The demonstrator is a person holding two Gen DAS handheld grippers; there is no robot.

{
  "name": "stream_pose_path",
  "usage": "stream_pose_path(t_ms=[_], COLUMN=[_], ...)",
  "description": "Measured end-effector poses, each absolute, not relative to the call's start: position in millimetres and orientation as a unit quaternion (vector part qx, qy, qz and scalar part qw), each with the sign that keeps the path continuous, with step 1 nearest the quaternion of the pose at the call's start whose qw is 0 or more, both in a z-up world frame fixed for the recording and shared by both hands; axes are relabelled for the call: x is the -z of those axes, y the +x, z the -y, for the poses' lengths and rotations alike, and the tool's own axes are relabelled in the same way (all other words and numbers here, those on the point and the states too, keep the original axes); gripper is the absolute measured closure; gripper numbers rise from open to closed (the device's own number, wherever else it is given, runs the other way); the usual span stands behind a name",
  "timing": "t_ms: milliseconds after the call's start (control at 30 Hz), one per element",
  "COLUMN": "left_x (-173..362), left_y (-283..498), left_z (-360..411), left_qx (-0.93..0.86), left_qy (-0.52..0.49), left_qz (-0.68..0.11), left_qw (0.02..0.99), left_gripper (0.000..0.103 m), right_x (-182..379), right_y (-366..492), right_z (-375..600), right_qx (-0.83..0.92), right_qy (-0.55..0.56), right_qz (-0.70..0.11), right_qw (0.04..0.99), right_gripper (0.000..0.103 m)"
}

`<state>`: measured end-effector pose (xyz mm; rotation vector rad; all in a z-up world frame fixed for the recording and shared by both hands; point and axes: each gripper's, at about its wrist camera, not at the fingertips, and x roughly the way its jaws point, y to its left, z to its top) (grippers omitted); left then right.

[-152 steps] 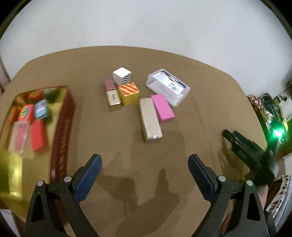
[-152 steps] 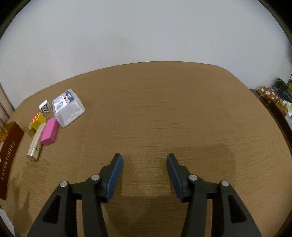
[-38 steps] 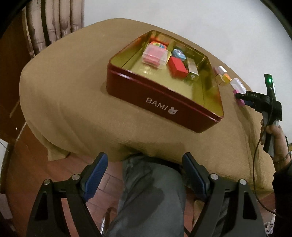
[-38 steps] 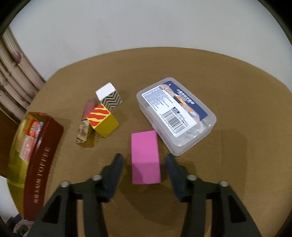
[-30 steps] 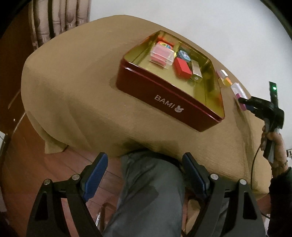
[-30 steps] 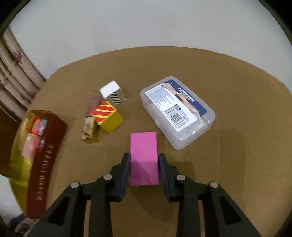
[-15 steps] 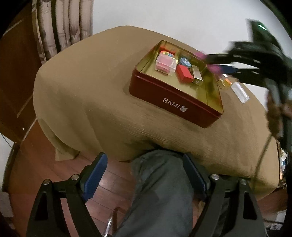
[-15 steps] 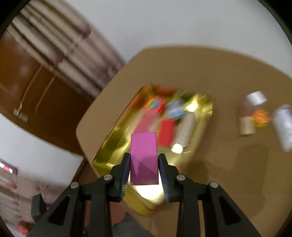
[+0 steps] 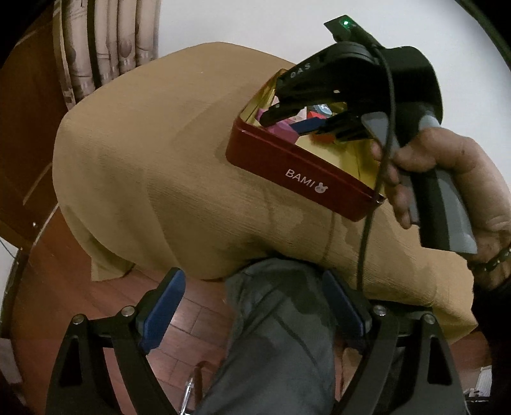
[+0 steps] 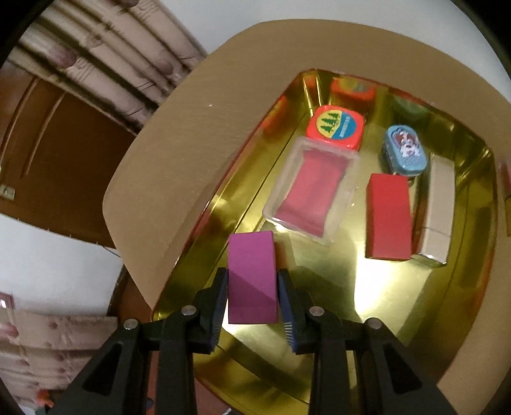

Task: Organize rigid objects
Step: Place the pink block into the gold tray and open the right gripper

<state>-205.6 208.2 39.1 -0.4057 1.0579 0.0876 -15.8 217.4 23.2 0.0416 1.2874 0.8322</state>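
White wall (image 9: 223, 19), patterned curtain (image 9: 105, 41), wood floor (image 9: 188, 319), possibly door (image 10: 64, 153).

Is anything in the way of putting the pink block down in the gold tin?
Nothing visible is. The right gripper holds the pink block over a bare gold patch of the tin. The clear box and the red block lie farther in, off to the side.

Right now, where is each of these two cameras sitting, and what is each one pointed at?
Left wrist: rides the left gripper, low off the table's edge, facing the red tin; shows its opening, empty jaws, the person's trouser leg and right hand.
Right wrist: rides the right gripper, looking down into the tin; its fingers clamp a pink block.
Shared: the tin, the pink block and the tan tablecloth.
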Motion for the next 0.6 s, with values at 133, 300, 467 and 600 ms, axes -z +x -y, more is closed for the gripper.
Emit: stream_pose_path(t_ms=[133,300,467,600], left_x=[-38.2,-37.4,-40.2,-45.8], left_y=[-206.0,-206.0,-208.4,-208.8], left_z=[-204.1,-198.6,-186.7,-170.1], left_qx=[-0.045,-0.052,-0.056,-0.035], left_qy=[-0.201,-0.193,-0.165,-0.146], left_qz=[-0.504,-0.502,-0.493,-0.490], left_qw=[0.839,0.842,0.852,0.859], left_gripper=[0.018,0.018,0.018,0.018], right_x=[-17.1,-28.0,-51.4,-35.4], right_y=[-21.8,-26.2,-39.8,-43.6], right_z=[-223.0,-210.4,-133.0,-41.7], right_qx=[-0.372,-0.366,-0.362,-0.262], right_qy=[0.060,0.088,0.120,0.085], right_qz=[-0.589,-0.561,-0.482,-0.439], right_qw=[0.715,0.737,0.789,0.855], right_gripper=[0.070,0.070,0.070,0.065])
